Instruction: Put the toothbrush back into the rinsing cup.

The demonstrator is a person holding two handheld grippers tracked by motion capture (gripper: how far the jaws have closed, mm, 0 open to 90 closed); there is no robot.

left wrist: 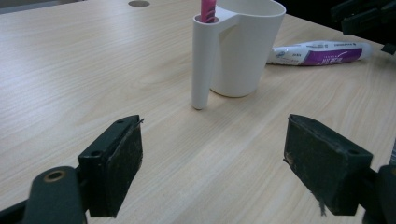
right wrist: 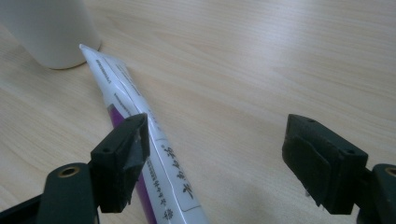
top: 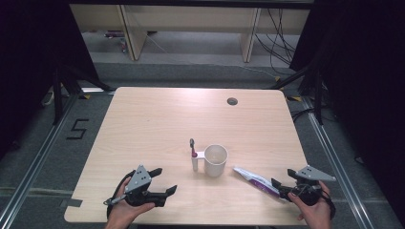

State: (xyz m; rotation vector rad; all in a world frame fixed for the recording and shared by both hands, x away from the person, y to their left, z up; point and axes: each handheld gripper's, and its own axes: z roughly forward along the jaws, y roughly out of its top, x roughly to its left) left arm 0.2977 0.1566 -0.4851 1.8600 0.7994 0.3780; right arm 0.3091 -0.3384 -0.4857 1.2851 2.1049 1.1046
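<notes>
The right gripper (top: 282,187) sits low at the near right corner of the table (top: 143,124), its jaws spread wide and grasping nothing; in the right gripper view the toothpaste tube (right wrist: 140,140) runs under and past the left-hand jaw rather than between the two pads, so nothing is pinched yet. The left gripper (top: 165,183) rests at the near left, jaws likewise parted and empty, aimed across bare wood at the cup.

The tube lies flat on the table just ahead of the right gripper, its crimped flat tail pointing toward the white cup (top: 216,160) and stopping just beside its base; white with a purple band, it looks to me light and soft, a skin that will dent and let paste shift if squeezed hard, and glossy enough to slip from smooth pads. I would take it across the fuller middle, where the body gives the pads something to bite, not at the thin tail, which would fold; a gentle close should do.

The cup stands upright near the table's middle, with a narrow side holder on its left carrying a pink-handled toothbrush (top: 193,149); it looks stiff, light and easy to knock over.
</notes>
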